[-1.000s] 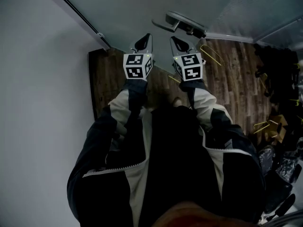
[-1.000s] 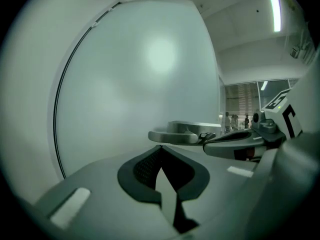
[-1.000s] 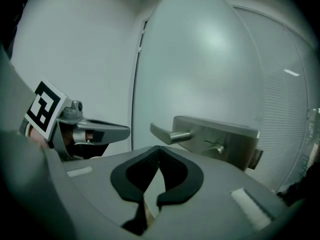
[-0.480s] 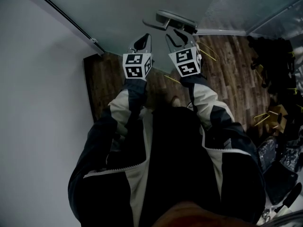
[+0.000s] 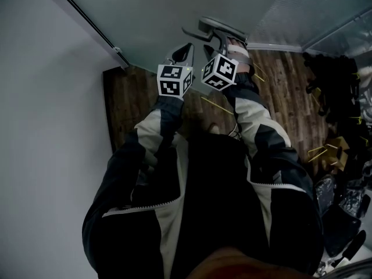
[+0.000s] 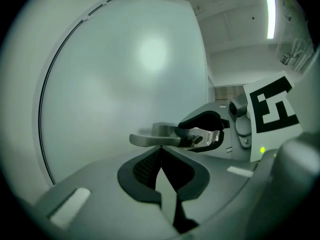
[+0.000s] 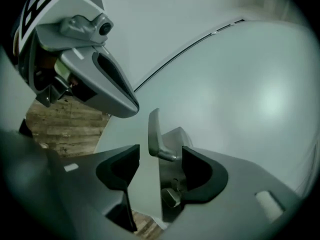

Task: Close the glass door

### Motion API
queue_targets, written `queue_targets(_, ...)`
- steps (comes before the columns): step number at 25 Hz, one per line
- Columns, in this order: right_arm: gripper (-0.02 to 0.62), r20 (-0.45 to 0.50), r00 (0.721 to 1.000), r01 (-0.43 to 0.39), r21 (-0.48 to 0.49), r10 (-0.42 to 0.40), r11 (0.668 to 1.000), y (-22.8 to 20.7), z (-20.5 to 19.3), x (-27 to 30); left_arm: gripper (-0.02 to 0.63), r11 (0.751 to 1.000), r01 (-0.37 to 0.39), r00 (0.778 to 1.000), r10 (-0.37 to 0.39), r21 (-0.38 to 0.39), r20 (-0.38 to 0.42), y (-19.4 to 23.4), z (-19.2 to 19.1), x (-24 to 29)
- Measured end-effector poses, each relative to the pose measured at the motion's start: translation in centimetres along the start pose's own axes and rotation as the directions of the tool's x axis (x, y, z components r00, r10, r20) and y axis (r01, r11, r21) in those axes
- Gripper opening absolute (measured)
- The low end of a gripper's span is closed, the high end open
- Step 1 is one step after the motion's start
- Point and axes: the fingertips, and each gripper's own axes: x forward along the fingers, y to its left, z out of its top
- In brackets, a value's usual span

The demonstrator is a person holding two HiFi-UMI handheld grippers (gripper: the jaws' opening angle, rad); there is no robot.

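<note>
Head view, from the left: a plain white wall (image 5: 40,127), then the frosted glass door (image 5: 163,10) directly ahead of the person. The left gripper (image 5: 187,47) hovers just beside the pane, its jaws pressed together on nothing. The right gripper (image 5: 214,39) has its jaws well apart astride the brushed-metal lever handle (image 5: 220,25), not yet pinching it. It would be best to close squarely on the lever near its root, then move the door steadily without twisting. Dark cluttered gear (image 5: 340,80) on the brown plank floor (image 5: 285,92) lies well to the right, seemingly clear of the door's path.
</note>
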Motion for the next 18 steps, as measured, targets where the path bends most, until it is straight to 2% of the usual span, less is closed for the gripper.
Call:
queue_targets(2, 0.237, -0.006, 1.000, 0.004, -0.031, -0.004, 1.000, 0.2, 0.4, 0.5, 0.003, 1.000, 0.007, 1.000, -0.007, 0.001, 0.004, 0.2, 0.1, 0.1)
queue_targets(4, 0.139, -0.018, 1.000, 0.016, -0.084, -0.017, 0.996, 0.1, 0.7, 1.1, 0.003, 1.000, 0.009, 1.000, -0.009, -0.002, 0.006, 0.5, 0.4, 0.4)
queue_targets(7, 0.145, -0.032, 0.999, 0.022, -0.122, -0.026, 0.992, 0.0, 0.6, 1.5, 0.003, 1.000, 0.024, 1.000, -0.024, -0.003, 0.007, 0.2, 0.4, 0.6)
queue_targets(18, 0.152, -0.077, 0.997, 0.014, -0.095, -0.021, 0.995, -0.2, -0.6, 2.9, 0.003, 0.999, 0.045, 0.999, -0.045, 0.006, 0.018, 1.1, 0.4, 0.7)
